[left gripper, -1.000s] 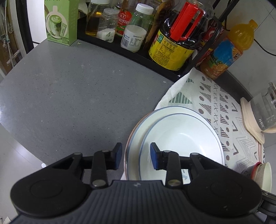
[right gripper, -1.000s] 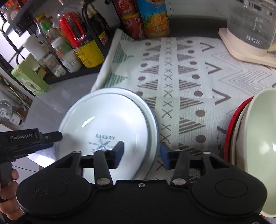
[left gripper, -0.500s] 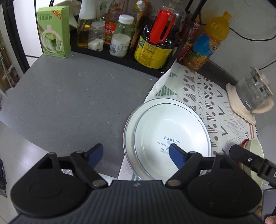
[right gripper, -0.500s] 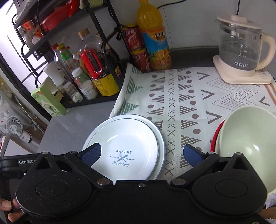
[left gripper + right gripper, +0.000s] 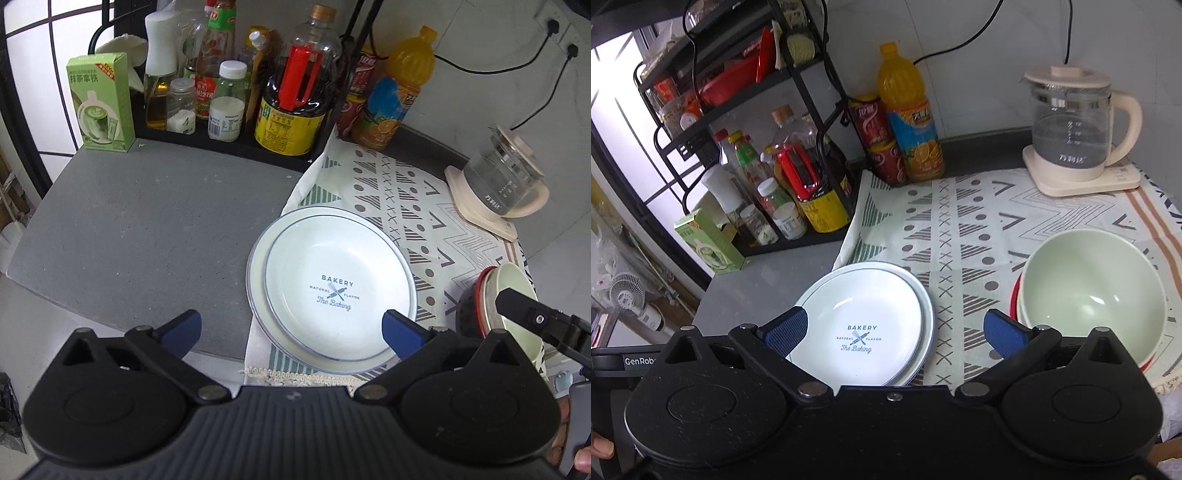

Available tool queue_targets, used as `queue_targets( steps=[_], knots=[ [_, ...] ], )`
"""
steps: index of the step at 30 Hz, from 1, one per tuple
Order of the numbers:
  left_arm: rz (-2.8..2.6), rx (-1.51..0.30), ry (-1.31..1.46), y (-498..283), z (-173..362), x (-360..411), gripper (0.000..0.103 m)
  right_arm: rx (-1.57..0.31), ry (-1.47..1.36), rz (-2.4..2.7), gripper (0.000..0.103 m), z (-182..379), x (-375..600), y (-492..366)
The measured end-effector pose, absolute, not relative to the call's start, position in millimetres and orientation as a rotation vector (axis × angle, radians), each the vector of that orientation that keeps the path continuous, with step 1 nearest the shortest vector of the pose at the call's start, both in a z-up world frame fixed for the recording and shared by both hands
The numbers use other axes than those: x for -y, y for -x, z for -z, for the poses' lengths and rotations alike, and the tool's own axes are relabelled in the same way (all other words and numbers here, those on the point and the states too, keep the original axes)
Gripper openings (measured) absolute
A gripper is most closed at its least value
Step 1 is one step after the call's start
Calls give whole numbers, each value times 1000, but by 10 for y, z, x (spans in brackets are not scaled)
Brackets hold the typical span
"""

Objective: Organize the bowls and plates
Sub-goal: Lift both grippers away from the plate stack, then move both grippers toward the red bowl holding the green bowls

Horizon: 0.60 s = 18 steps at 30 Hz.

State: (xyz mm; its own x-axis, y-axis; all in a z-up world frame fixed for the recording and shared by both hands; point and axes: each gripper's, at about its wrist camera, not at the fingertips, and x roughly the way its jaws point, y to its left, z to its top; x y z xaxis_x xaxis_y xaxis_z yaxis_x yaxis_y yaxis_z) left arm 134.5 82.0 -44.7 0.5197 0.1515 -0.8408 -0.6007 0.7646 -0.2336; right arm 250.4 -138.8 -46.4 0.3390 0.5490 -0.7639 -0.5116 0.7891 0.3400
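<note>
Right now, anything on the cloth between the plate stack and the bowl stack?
No. In the right wrist view, only bare patterned cloth lies between the stacked plates and the nested bowls.

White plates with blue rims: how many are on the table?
2. The white BAKERY-print plate lies on a slightly wider white plate, on the patterned cloth's left edge. More underneath cannot be excluded.

light: bright, window [image 5: 613,110] blown out | focus: sharp | edges: strong fisheye bending
</note>
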Motion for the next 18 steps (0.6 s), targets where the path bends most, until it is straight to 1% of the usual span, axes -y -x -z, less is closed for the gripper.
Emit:
queue_targets(
  steps=[5, 18],
  knots=[
    [-444, -890, 519, -1324, 330, -685, 103, -989, -63, -671, 103, 367, 1565, -2459],
    [-342, -886, 512, -1437, 199, -381, 103, -948, -100, -625, 103, 226, 2042, -2412]
  ],
)
